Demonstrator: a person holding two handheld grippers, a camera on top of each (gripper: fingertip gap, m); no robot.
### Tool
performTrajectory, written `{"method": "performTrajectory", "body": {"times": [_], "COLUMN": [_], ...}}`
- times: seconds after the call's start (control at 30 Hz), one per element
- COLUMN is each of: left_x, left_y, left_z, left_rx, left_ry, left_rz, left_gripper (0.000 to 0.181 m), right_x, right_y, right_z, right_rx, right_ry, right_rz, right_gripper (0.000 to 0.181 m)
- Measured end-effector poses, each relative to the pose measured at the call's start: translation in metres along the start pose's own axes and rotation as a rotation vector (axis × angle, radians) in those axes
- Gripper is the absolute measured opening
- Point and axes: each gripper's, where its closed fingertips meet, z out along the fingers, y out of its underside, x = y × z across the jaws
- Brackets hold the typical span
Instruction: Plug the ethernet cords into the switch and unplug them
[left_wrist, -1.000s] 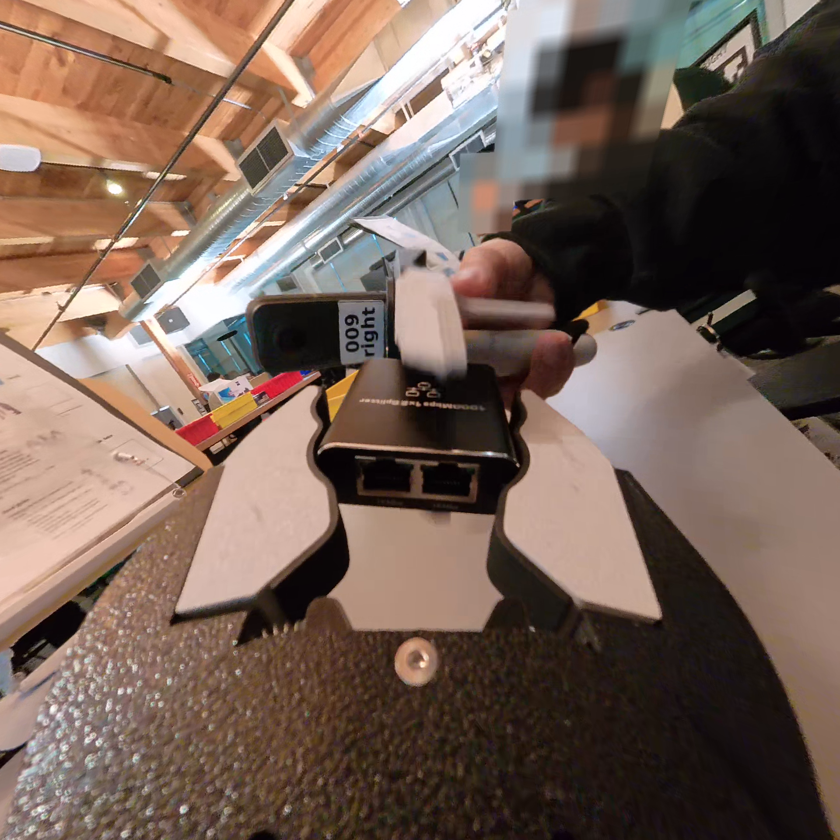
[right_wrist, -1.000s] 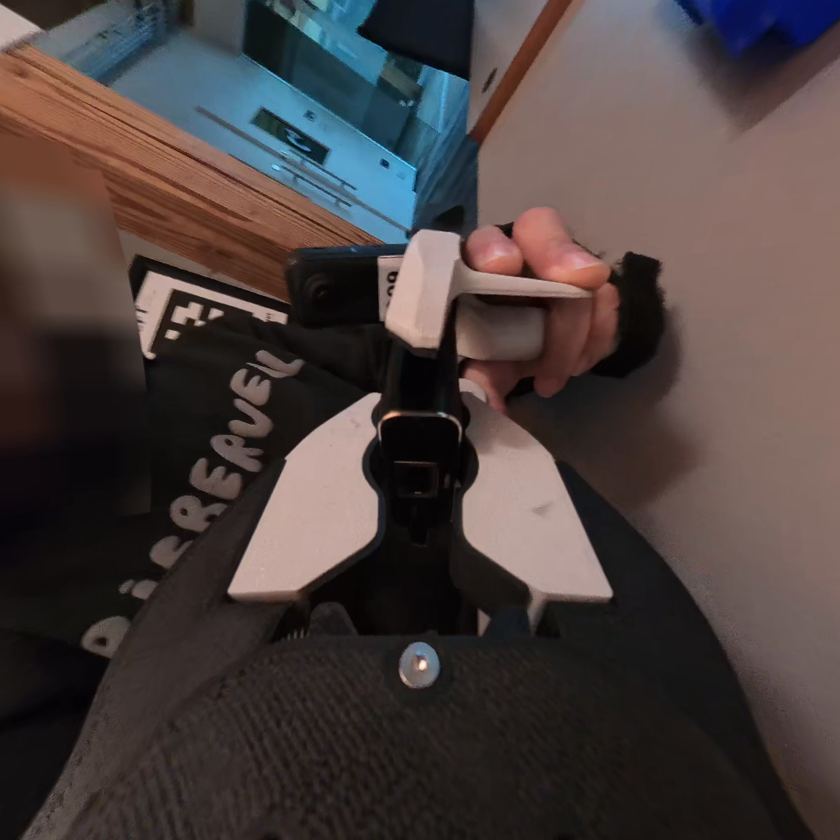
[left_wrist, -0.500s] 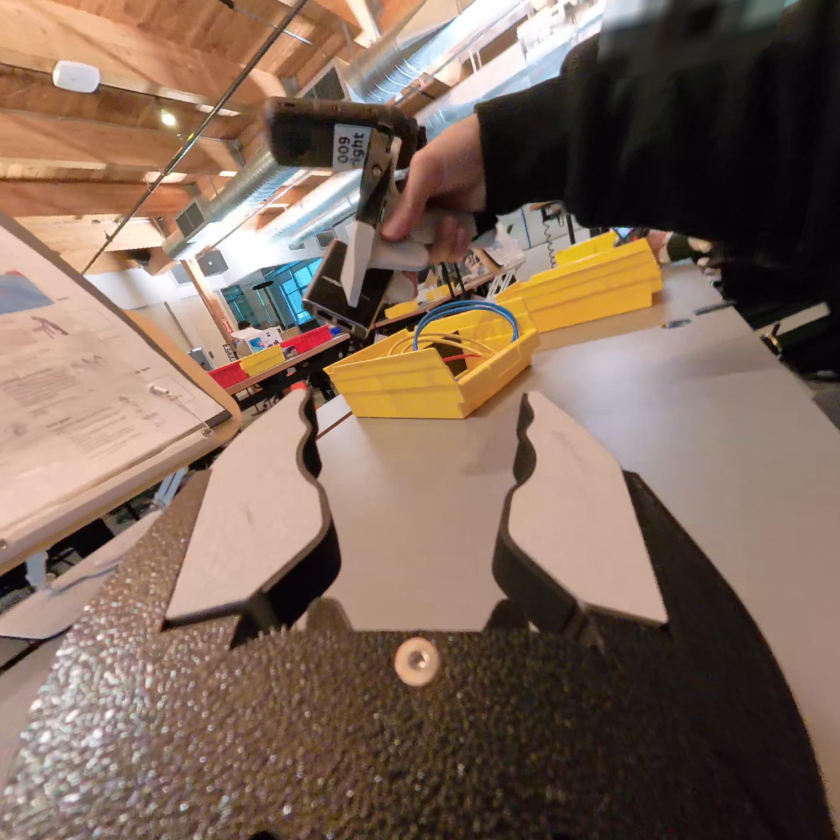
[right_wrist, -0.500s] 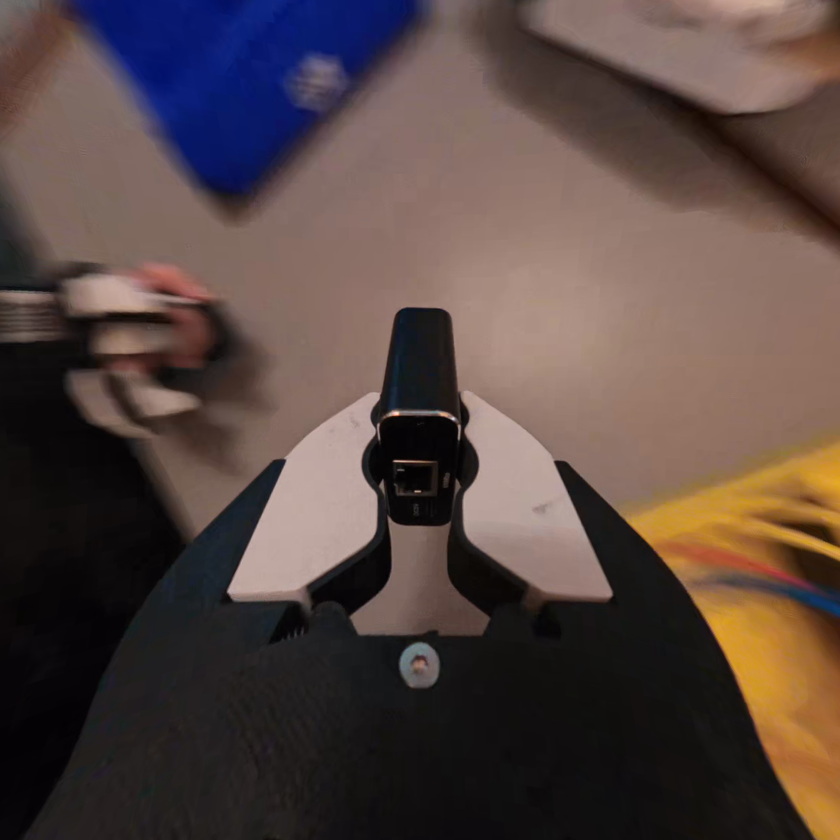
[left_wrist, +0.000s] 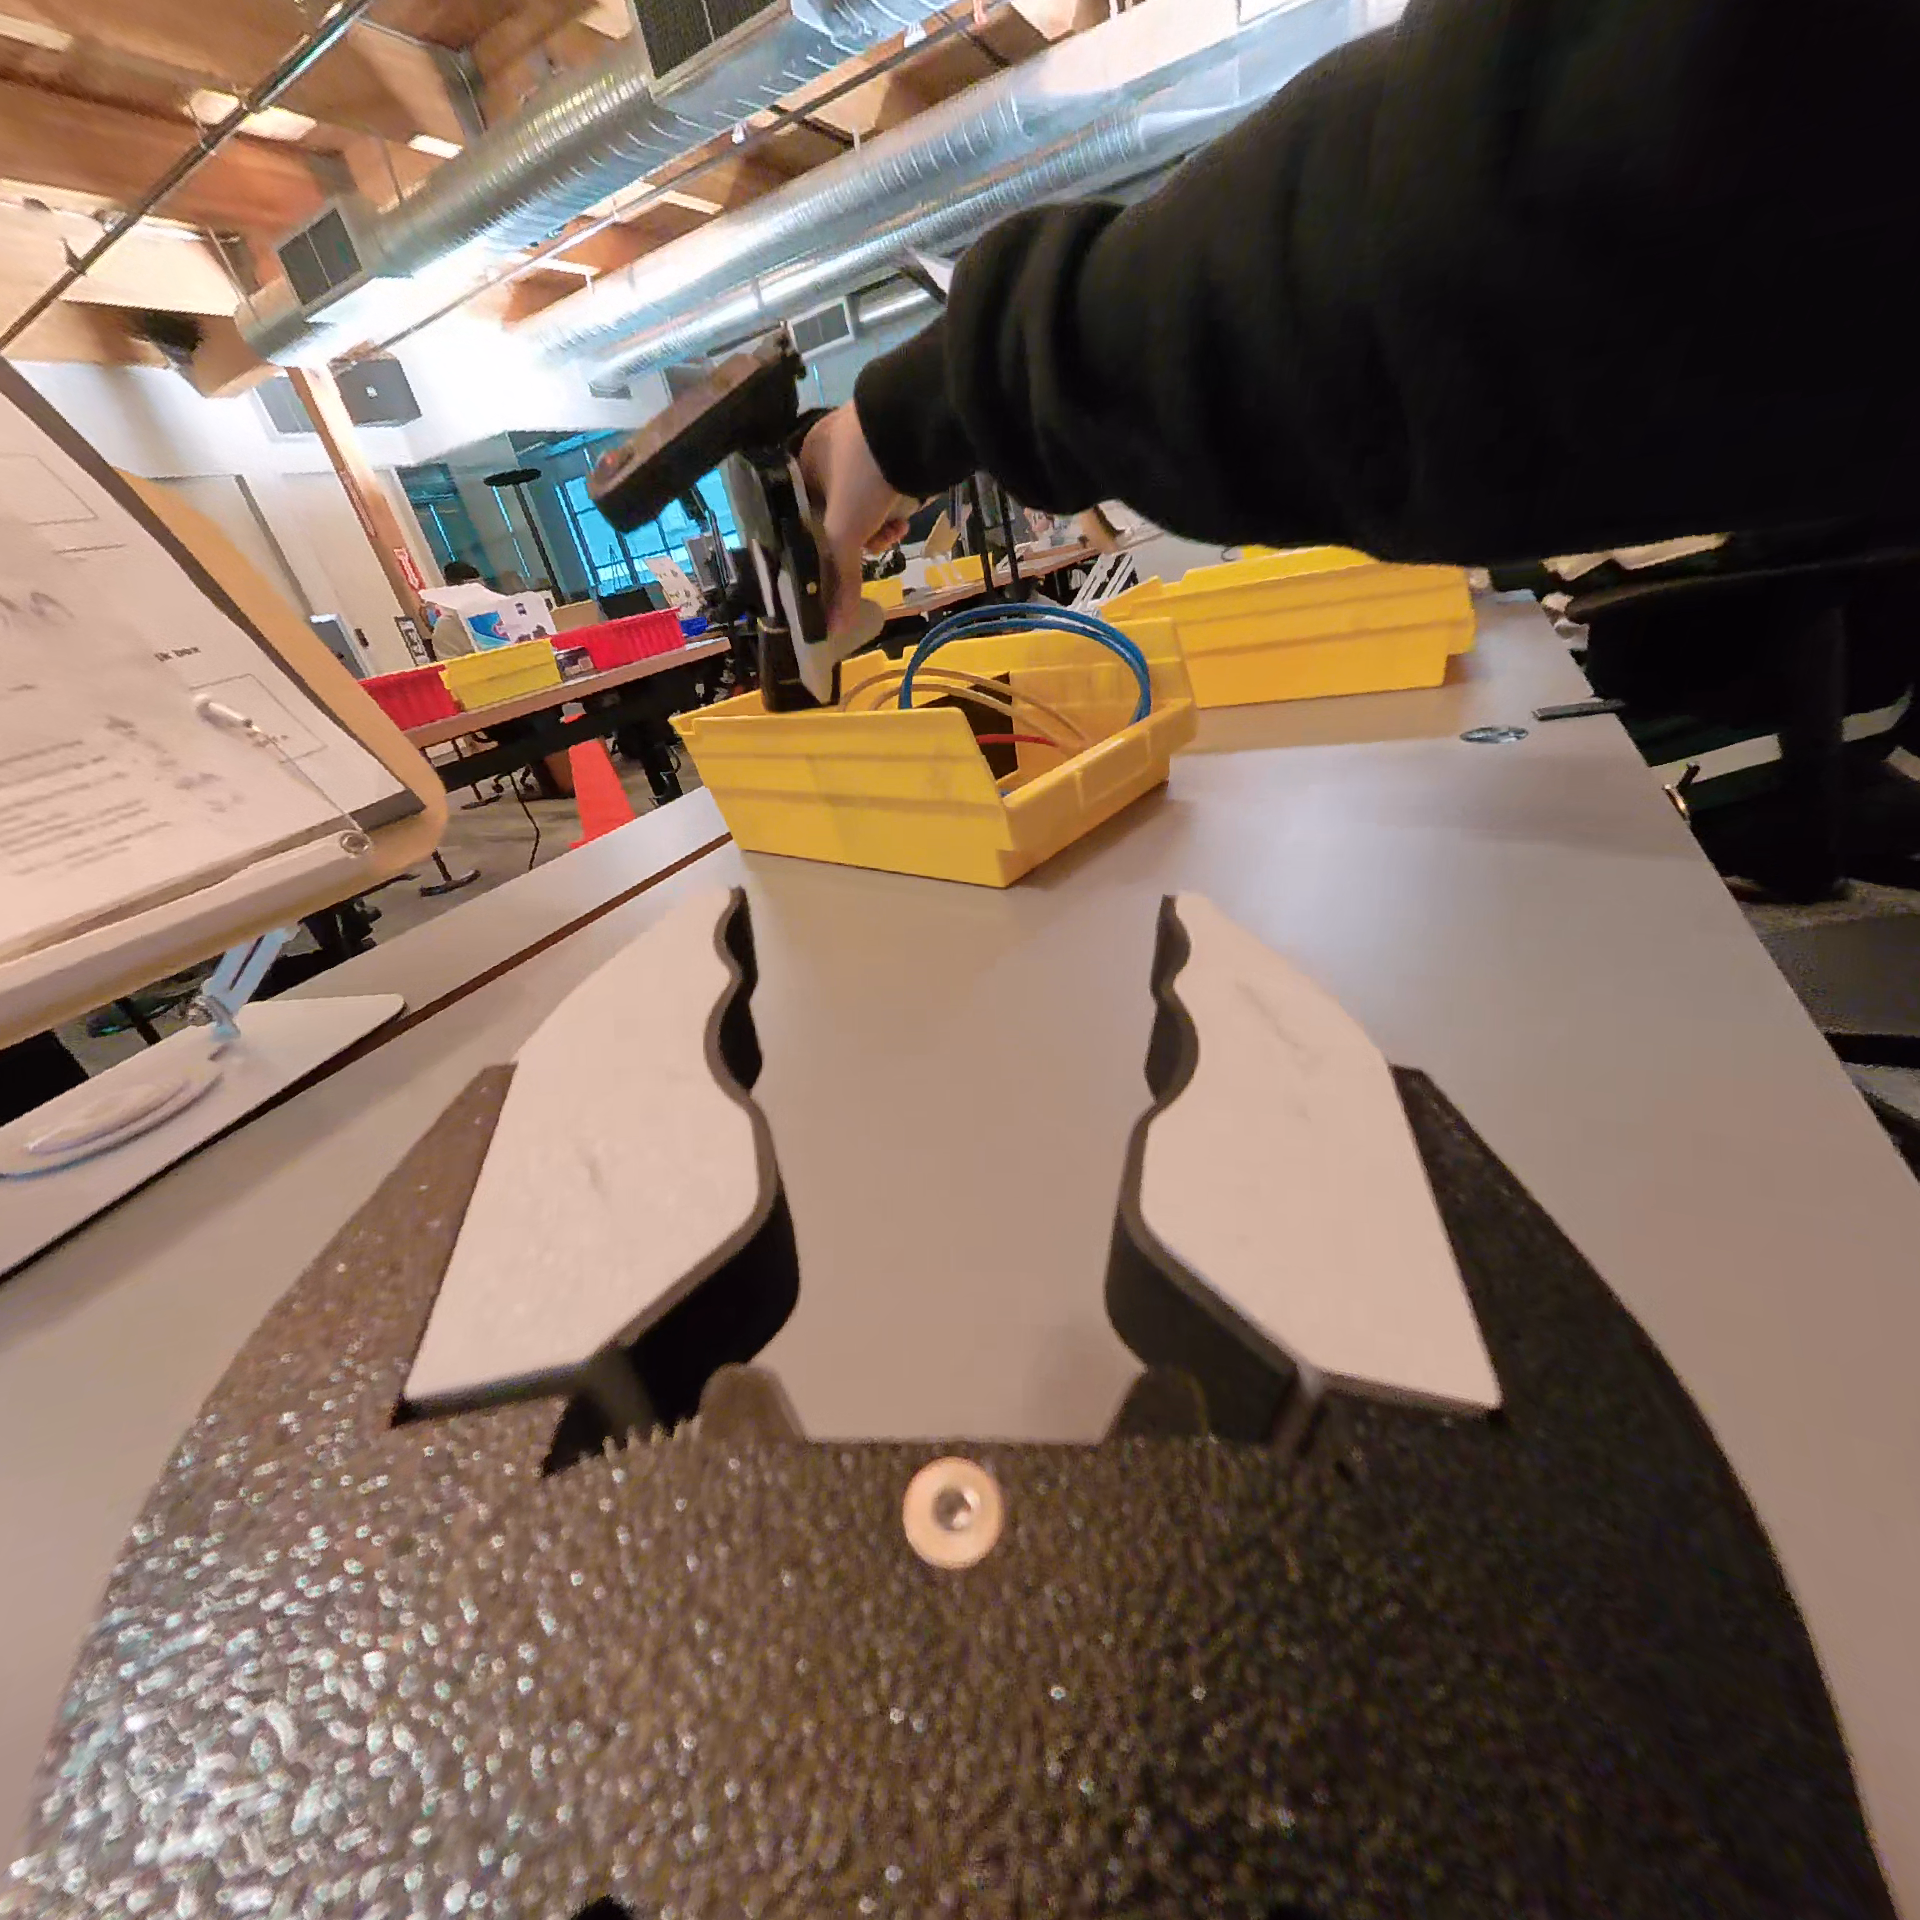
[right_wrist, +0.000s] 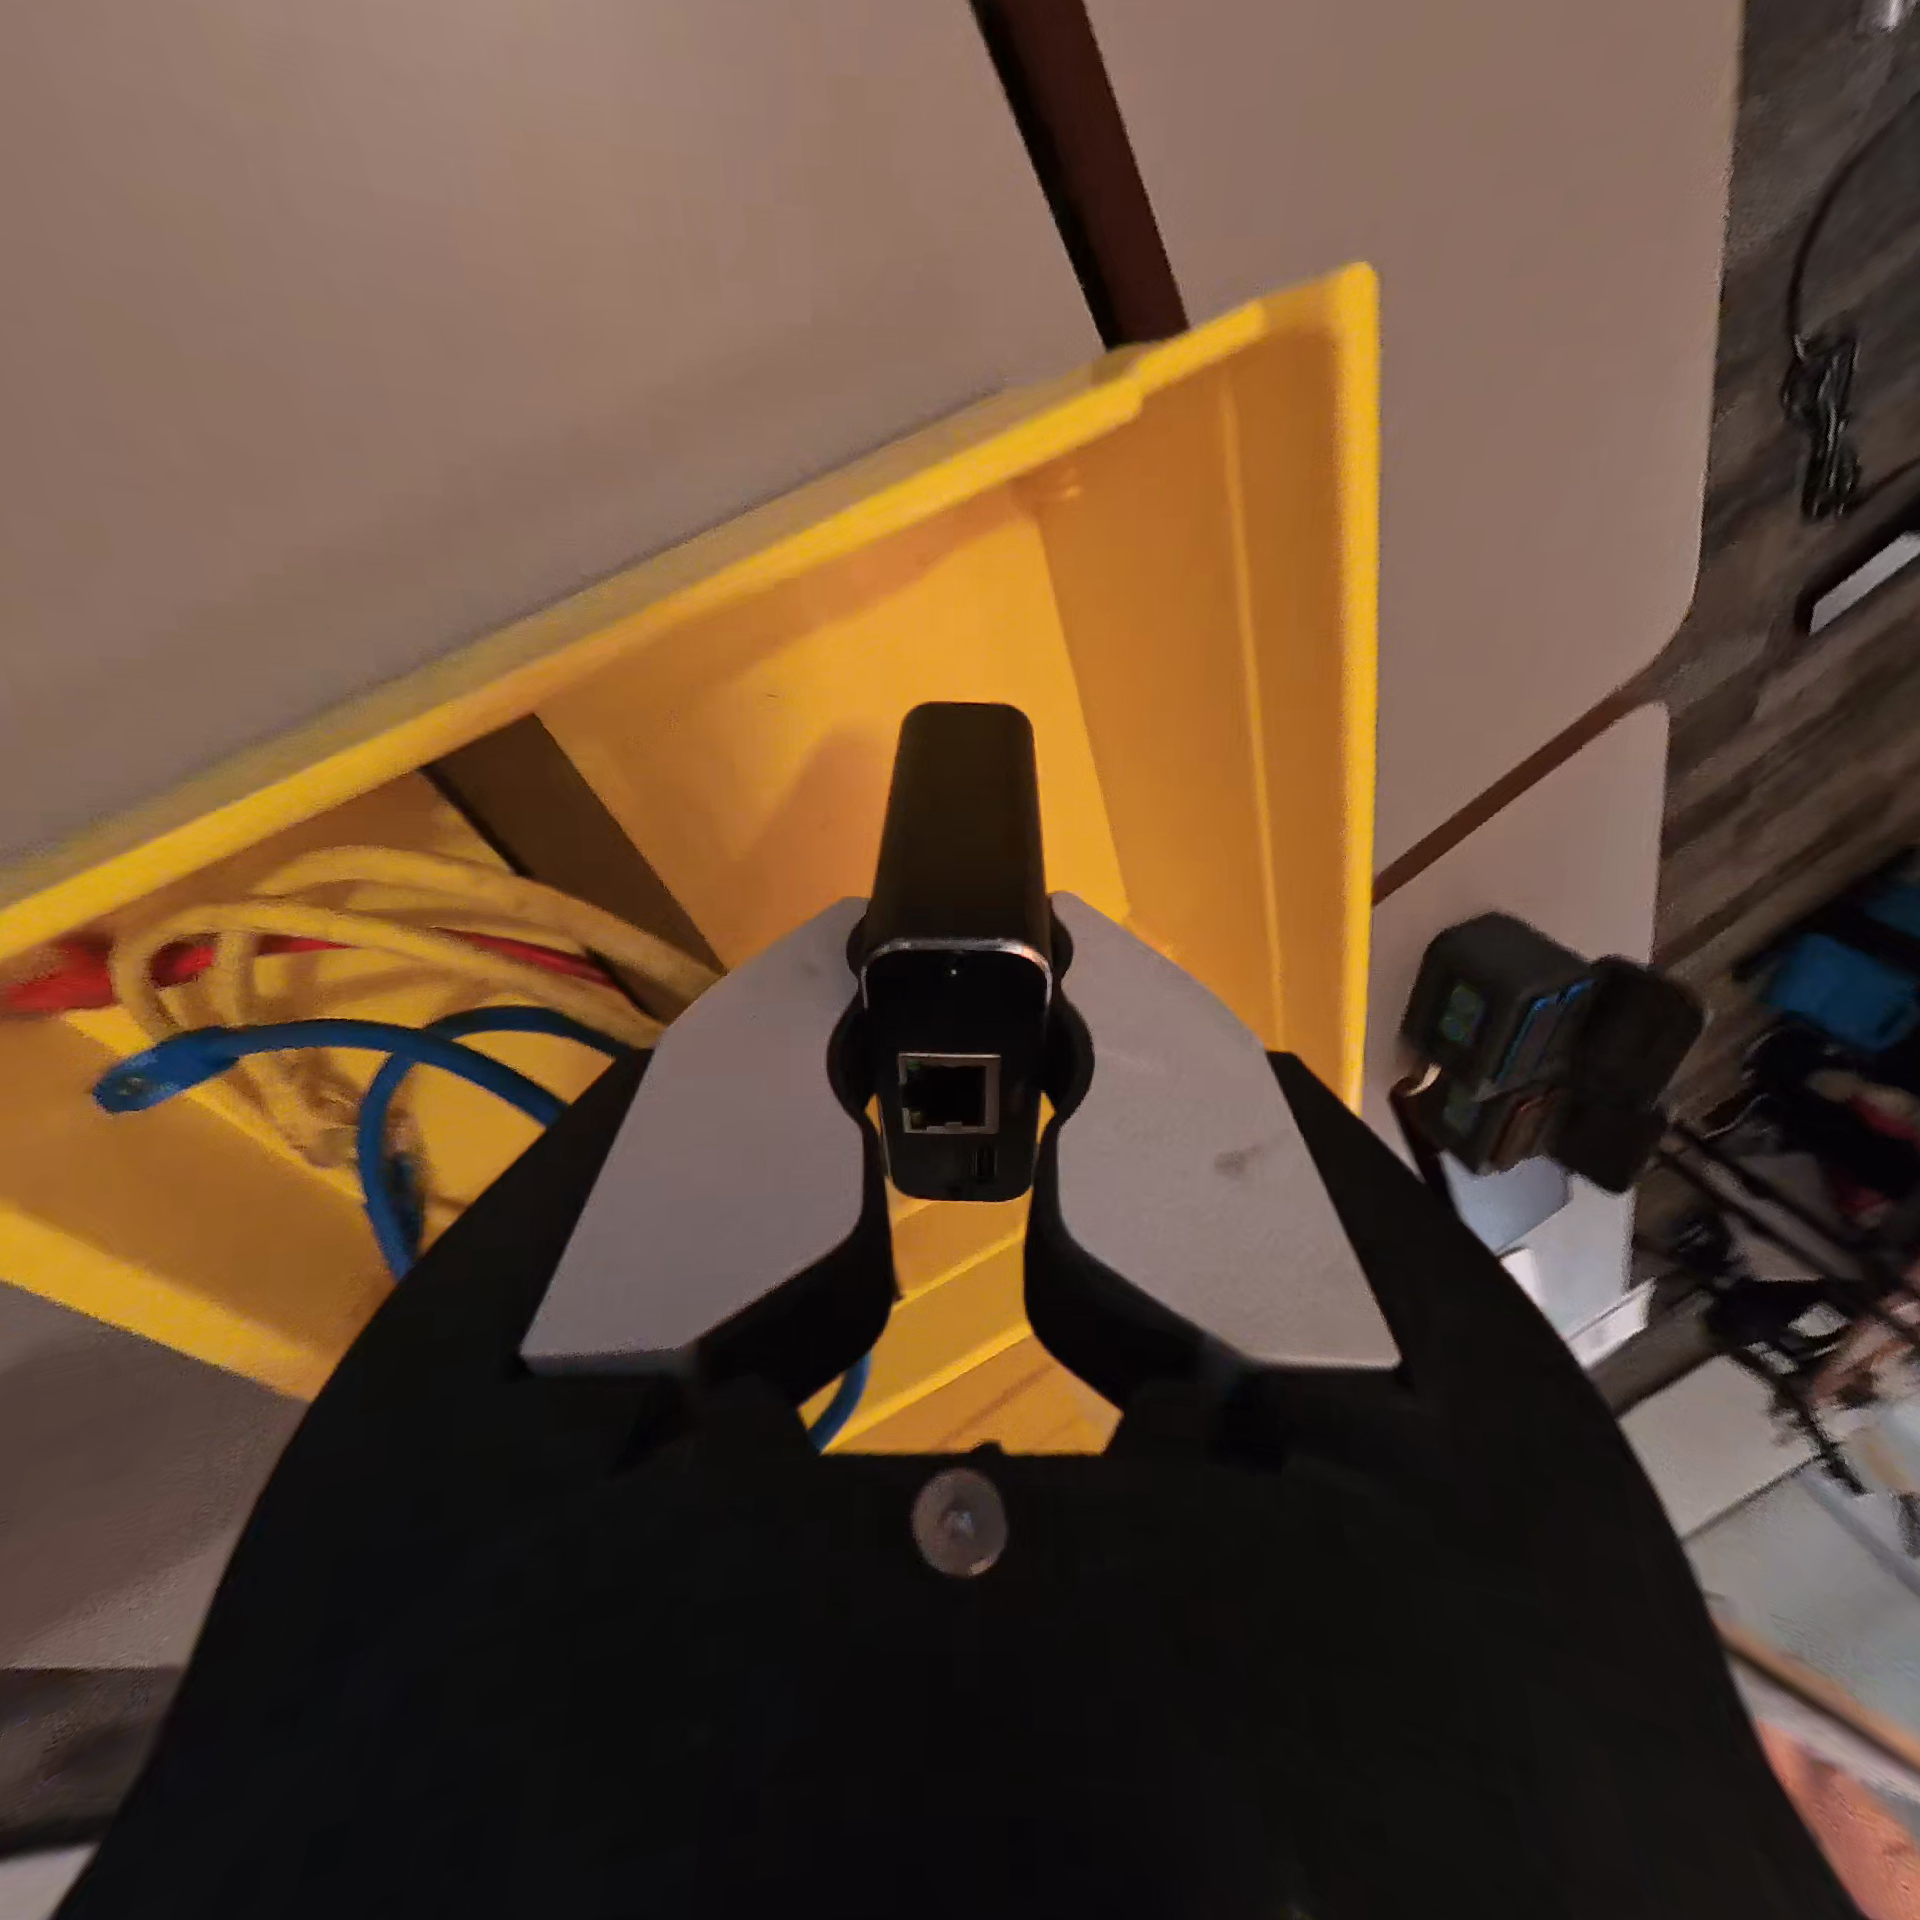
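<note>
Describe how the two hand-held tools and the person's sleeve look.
Each tool has a black body with a silver screw at its centre and two pale grey fingers with wavy black inner edges. The left tool has a glittery, pebbled finish; the right tool is matte. The sleeve is black, with a ribbed cuff.

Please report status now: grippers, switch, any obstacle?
Left gripper open, empty. Right gripper shut on switch, over yellow bin. Cords in bin, unplugged. No obstacle.
</note>
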Motion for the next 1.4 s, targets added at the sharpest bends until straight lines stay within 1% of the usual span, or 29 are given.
{"method": "performTrajectory", "body": {"times": [0.1,0.2,0.33,0.4,0.43,0.47,0.53,0.6,0.67,0.7,0.73,0.77,0.83,0.93,1.0,1.07,1.1,1.13,1.2,1.23,1.27,1.3,1.33,1.37,1.4], "left_x": [-0.005,-0.006,-0.002,-0.001,-0.002,-0.003,-0.006,-0.004,0.001,0.004,0.005,0.006,0.007,0.006,0.007,0.006,0.001,-0.006,-0.017,-0.020,-0.025,-0.030,-0.027,-0.029,-0.037], "left_y": [0.003,0.006,0.012,0.016,0.017,0.018,0.020,0.021,0.025,0.027,0.028,0.028,0.025,0.023,0.027,0.036,0.043,0.048,0.062,0.072,0.084,0.095,0.098,0.097,0.095], "left_z": [0.000,0.001,0.005,0.008,0.010,0.012,0.017,0.025,0.037,0.045,0.054,0.065,0.093,0.147,0.187,0.225,0.242,0.257,0.281,0.290,0.294,0.297,0.300,0.300,0.298], "left_rx": [-0.012,-0.034,-0.087,-0.118,-0.130,-0.138,-0.149,-0.157,-0.193,-0.216,-0.233,-0.247,-0.269,-0.308,-0.355,-0.410,-0.438,-0.460,-0.508,-0.557,-0.623,-0.683,-0.699,-0.695,-0.678], "left_ry": [-0.007,-0.004,0.013,0.014,0.012,0.001,-0.021,-0.029,-0.019,-0.017,-0.019,-0.025,-0.029,-0.036,-0.039,-0.049,-0.085,-0.133,-0.189,-0.197,-0.220,-0.236,-0.201,-0.204,-0.241], "left_rz": [-0.029,-0.053,-0.034,-0.029,-0.030,-0.033,-0.049,-0.084,-0.116,-0.120,-0.121,-0.127,-0.155,-0.220,-0.243,-0.232,-0.222,-0.210,-0.181,-0.174,-0.164,-0.161,-0.189,-0.226,-0.210], "left_gripper": [0.070,0.070,0.071,0.071,0.072,0.072,0.071,0.071,0.071,0.071,0.071,0.071,0.073,0.079,0.086,0.089,0.089,0.086,0.083,0.082,0.081,0.077,0.073,0.043,0.019], "right_x": [-0.005,-0.005,-0.012,-0.011,-0.010,-0.008,0.001,0.017,0.025,0.020,0.011,-0.004,-0.052,-0.135,-0.175,-0.206,-0.212,-0.212,-0.205,-0.195,-0.186,-0.183,-0.185,-0.189,-0.193], "right_y": [-0.006,-0.012,-0.018,-0.016,-0.016,-0.016,-0.015,-0.006,0.013,0.024,0.036,0.047,0.067,0.094,0.110,0.124,0.131,0.139,0.159,0.167,0.172,0.172,0.165,0.157,0.150], "right_z": [0.017,0.034,0.051,0.056,0.054,0.051,0.036,0.011,-0.022,-0.039,-0.056,-0.071,-0.092,-0.101,-0.098,-0.087,-0.080,-0.074,-0.075,-0.083,-0.092,-0.100,-0.106,-0.109,-0.110], "right_rx": [-0.035,-0.040,-0.022,-0.029,-0.017,0.005,0.075,0.148,0.231,0.286,0.357,0.441,0.614,0.827,0.936,0.978,0.980,0.939,0.826,0.832,0.867,0.915,0.965,1.006,1.027], "right_ry": [-0.092,-0.150,-0.209,-0.191,-0.185,-0.175,-0.136,-0.046,0.044,0.078,0.114,0.144,0.123,0.065,0.068,0.051,0.073,0.094,0.151,0.222,0.286,0.300,0.267,0.213,0.170], "right_rz": [-0.102,-0.108,-0.115,-0.125,-0.122,-0.114,-0.074,0.003,0.129,0.190,0.248,0.311,0.431,0.554,0.685,0.795,0.823,0.835,0.847,0.868,0.897,0.911,0.906,0.893,0.880], "right_gripper": [0.026,0.026,0.025,0.037,0.038,0.038,0.048,0.054,0.063,0.065,0.063,0.062,0.066,0.071,0.071,0.073,0.072,0.071,0.082,0.082,0.079,0.077,0.077,0.077,0.078]}}
